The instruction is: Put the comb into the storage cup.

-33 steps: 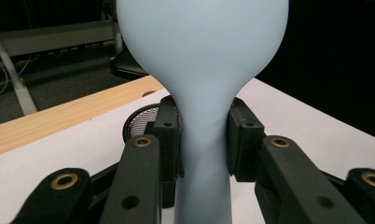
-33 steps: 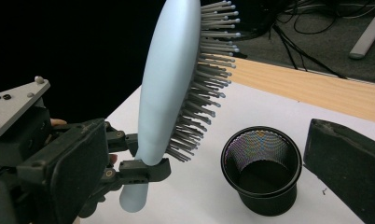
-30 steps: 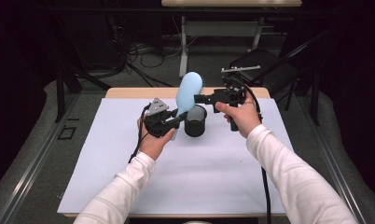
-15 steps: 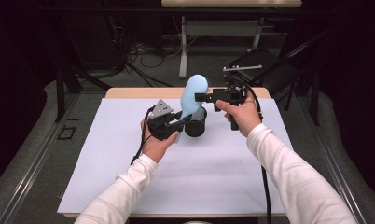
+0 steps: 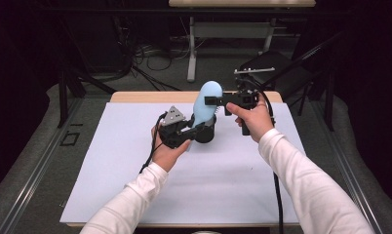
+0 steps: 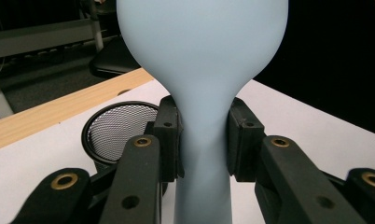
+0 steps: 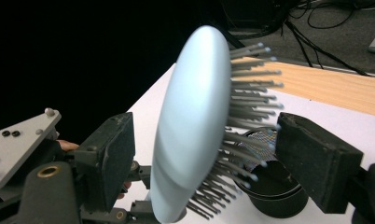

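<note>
High view: my left gripper (image 5: 196, 130) clamps the pale blue hairbrush (image 5: 205, 101) by its handle, holding it upright just above the black mesh cup (image 5: 204, 134) on the white table sheet (image 5: 135, 185); my right gripper (image 5: 211, 101) comes in level from the right at the brush head. Left gripper view: both pads (image 6: 169, 140) press the narrow neck of the hairbrush (image 6: 202, 70), back side facing me, the mesh cup (image 6: 115, 128) behind and left of it. Right gripper view: my jaws have just been closing, the hairbrush (image 7: 190, 126) head between them, smooth back toward one pad (image 7: 108, 158), bristles (image 7: 246, 135) toward the other; a gap shows on each side, so spread, not pinching yet. The left gripper (image 7: 22, 154) sits low at that picture's left, the mesh cup (image 7: 269, 186) beneath. Risk, as I judge it: the pad on the bristle side meets springy pins rather than a firm face, so the head could twist or skid off the curved back; if the left lets go early, the brush may tip and miss the cup
</note>
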`<state>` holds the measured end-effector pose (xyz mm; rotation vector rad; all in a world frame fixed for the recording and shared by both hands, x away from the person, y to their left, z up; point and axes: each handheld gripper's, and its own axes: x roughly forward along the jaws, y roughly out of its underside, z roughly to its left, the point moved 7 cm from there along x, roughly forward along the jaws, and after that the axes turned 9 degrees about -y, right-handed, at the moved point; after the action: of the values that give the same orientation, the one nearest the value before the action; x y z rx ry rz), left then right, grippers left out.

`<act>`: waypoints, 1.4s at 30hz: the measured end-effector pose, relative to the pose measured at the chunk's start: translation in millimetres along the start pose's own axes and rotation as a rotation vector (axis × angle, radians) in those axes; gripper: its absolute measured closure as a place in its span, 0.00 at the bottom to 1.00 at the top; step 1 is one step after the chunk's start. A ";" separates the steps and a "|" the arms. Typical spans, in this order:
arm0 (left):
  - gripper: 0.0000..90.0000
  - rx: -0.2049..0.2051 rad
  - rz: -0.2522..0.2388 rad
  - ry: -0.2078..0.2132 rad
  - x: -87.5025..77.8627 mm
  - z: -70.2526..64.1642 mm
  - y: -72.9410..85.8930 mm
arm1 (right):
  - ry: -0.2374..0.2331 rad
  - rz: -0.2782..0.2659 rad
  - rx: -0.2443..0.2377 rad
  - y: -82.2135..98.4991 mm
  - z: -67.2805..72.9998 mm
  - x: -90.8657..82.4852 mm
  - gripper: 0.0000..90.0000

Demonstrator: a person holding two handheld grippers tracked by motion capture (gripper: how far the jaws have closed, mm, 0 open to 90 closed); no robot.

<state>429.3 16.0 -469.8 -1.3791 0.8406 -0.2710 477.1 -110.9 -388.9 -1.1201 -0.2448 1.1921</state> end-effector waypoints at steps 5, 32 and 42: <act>0.78 -0.001 0.001 0.005 1.4 -4.0 1.0 | -0.003 -0.008 0.007 -0.6 -0.3 0.7 0.27; 0.78 0.009 -0.004 0.015 1.5 -10.2 0.1 | -0.010 0.005 0.065 1.9 0.2 7.2 0.34; 0.78 0.007 -0.007 0.018 1.6 -11.5 -0.1 | -0.014 -0.001 0.111 2.6 -1.0 9.4 0.40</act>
<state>422.8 6.4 -469.8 -1.3751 0.8494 -0.2920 480.0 -103.8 -395.0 -1.0149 -0.1874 1.1992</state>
